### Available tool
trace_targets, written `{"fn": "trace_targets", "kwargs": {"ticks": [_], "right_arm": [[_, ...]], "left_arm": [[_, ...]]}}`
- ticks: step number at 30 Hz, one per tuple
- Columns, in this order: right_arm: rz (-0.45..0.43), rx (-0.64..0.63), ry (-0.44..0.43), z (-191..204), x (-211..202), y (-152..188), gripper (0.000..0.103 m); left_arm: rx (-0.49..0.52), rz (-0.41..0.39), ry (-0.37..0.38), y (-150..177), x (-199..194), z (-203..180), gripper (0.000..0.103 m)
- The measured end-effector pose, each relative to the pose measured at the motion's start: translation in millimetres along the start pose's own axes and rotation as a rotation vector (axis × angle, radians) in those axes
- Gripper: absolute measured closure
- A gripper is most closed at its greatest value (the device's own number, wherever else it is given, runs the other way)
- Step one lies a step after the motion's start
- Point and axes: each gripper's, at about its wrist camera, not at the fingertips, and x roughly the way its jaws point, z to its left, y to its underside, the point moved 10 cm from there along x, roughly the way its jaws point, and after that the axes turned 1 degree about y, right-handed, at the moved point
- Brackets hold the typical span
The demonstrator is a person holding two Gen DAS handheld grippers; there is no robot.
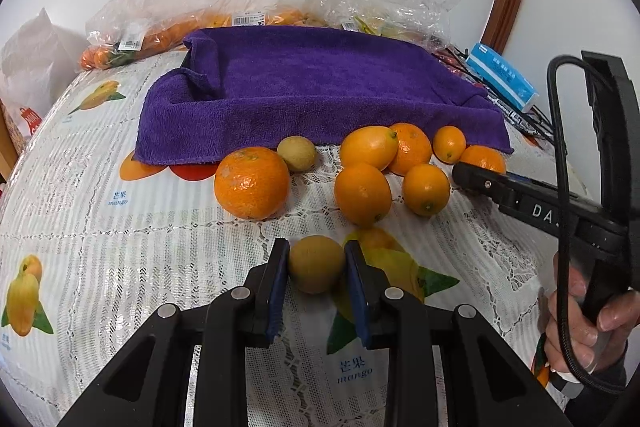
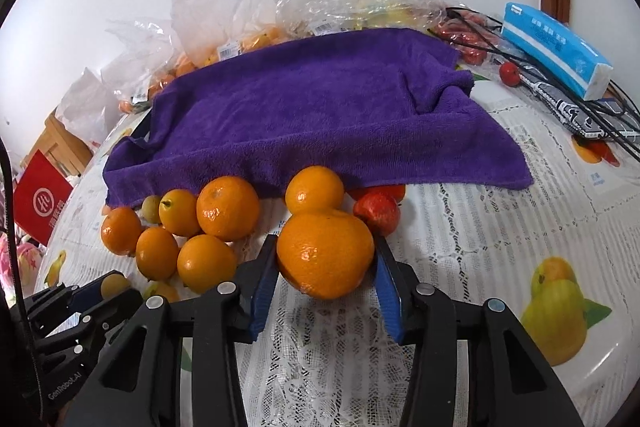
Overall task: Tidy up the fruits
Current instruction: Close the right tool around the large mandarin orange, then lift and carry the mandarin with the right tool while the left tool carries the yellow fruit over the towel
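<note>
My left gripper (image 1: 316, 267) is shut on a small round yellow-brown fruit (image 1: 316, 269) that rests on the fruit-print tablecloth (image 1: 120, 247). My right gripper (image 2: 326, 267) holds a large orange (image 2: 326, 253), with the blue pads against both of its sides. Beyond both grippers a loose group of oranges and kumquats (image 1: 362, 193) lies along the front edge of a purple towel (image 1: 304, 91). A bigger orange (image 1: 251, 183) and a second small yellow-brown fruit (image 1: 297, 153) lie to the left. In the right wrist view a red fruit (image 2: 378, 213) sits just behind the held orange.
Clear plastic bags of fruit (image 1: 168, 15) are piled behind the towel against the wall. A blue tissue pack (image 2: 556, 47) and black cables (image 2: 560, 99) lie at the back right. A red carton (image 2: 40, 199) stands off the table's left side. A hand (image 1: 580, 319) grips the right tool.
</note>
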Motion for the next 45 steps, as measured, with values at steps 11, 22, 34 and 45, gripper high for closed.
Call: {"fn": "trace_targets", "kwargs": {"ticks": [11, 22, 34, 45], "right_arm": [[-0.037, -0.052, -0.027, 9, -17, 8, 0.059], [-0.035, -0.024, -0.039, 2, -44, 36, 0.059], [-0.056, 0.038, -0.036, -18, -70, 54, 0.059], [-0.156, 0.017, -0.015, -13, -96, 7, 0.059]], "left_arm": [[-0.044, -0.013, 0.028, -2, -2, 5, 0.076], [-0.108, -0.08, 0.095, -6, -14, 10, 0.076], [-0.14, -0.127, 0.099, -5, -26, 15, 0.076], [-0.11, -0.158, 0.067, -23, -42, 3, 0.076]]}}
